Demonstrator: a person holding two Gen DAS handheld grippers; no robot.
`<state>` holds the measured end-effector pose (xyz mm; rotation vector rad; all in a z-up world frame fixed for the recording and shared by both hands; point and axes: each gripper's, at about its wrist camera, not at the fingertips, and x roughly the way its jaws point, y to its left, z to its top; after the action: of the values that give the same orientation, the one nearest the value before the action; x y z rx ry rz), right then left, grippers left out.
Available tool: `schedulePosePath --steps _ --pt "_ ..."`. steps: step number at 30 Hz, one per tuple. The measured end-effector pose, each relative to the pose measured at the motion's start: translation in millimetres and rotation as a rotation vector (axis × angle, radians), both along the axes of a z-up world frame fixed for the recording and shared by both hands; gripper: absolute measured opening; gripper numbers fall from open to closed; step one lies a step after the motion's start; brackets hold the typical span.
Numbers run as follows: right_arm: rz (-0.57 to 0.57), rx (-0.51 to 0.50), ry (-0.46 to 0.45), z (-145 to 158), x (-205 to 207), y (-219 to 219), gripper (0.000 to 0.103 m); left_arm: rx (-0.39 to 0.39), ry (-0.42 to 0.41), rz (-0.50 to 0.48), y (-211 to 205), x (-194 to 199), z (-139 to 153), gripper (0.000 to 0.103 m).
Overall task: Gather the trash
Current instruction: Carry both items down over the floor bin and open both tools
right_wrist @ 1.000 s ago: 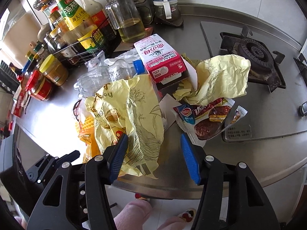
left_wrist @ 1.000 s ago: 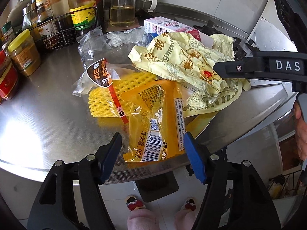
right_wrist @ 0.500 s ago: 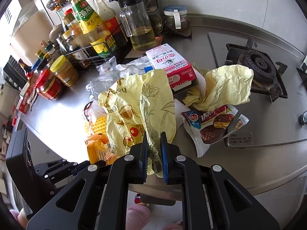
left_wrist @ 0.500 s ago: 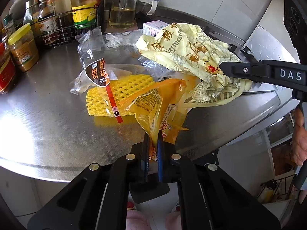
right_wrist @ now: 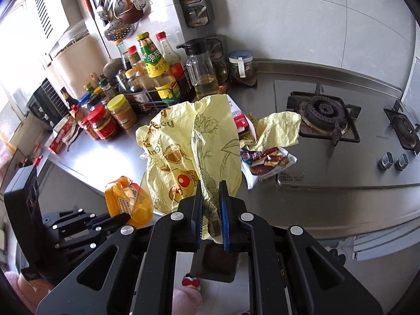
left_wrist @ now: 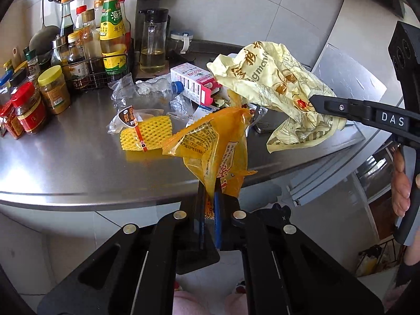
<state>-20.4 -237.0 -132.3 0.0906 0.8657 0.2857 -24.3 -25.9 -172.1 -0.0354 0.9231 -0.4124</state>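
My left gripper [left_wrist: 210, 197] is shut on an orange snack wrapper [left_wrist: 218, 144] and holds it up just off the steel counter's front edge; the wrapper also shows in the right wrist view [right_wrist: 128, 199]. My right gripper [right_wrist: 211, 194] is shut on a pale yellow paper bag [right_wrist: 194, 141], lifted above the counter; the bag shows in the left wrist view [left_wrist: 278, 89]. On the counter lie a yellow foam net [left_wrist: 147, 136], a crushed clear bottle [left_wrist: 149, 92], a pink-white carton [left_wrist: 197, 84], a chocolate biscuit wrapper [right_wrist: 267, 162] and a crumpled yellow paper [right_wrist: 278, 131].
A wire rack of sauce bottles [left_wrist: 99, 52], spice jars [left_wrist: 29, 107] and an oil jug [left_wrist: 152, 44] stand at the back left. A gas hob [right_wrist: 325, 115] with knobs [right_wrist: 393, 161] is on the right. The counter edge [left_wrist: 105, 199] curves close in front.
Both grippers shut on their trash, then lifted and drew back from the counter: the orange wrapper and the yellow bag now hang raised off the surface.
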Motion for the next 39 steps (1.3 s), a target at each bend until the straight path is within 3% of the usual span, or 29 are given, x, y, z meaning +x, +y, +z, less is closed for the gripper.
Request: schedulePosePath --steps 6,13,18,24,30,39 --pt "0.022 -0.022 0.122 -49.3 -52.2 -19.1 0.013 0.014 0.114 0.008 -6.3 -44.6 -42.3 0.004" --pt "0.001 -0.075 0.335 -156.7 -67.7 -21.3 0.013 0.049 0.294 0.04 -8.9 -71.6 -130.9 0.004" --pt "-0.05 -0.077 0.395 -229.5 -54.4 -14.6 0.013 0.047 0.369 0.061 -3.8 -66.7 -199.9 0.004" --pt "-0.116 0.034 0.482 -320.6 -32.1 -2.2 0.013 0.023 0.478 0.088 4.6 -54.9 -286.4 0.004" --pt "-0.173 0.078 0.57 -401.6 -9.7 17.5 0.013 0.022 0.571 0.105 5.7 -43.0 -362.7 0.004" --pt "-0.191 0.067 0.683 -471.3 23.8 43.8 0.016 0.045 0.649 0.104 10.2 -23.4 -436.3 0.009"
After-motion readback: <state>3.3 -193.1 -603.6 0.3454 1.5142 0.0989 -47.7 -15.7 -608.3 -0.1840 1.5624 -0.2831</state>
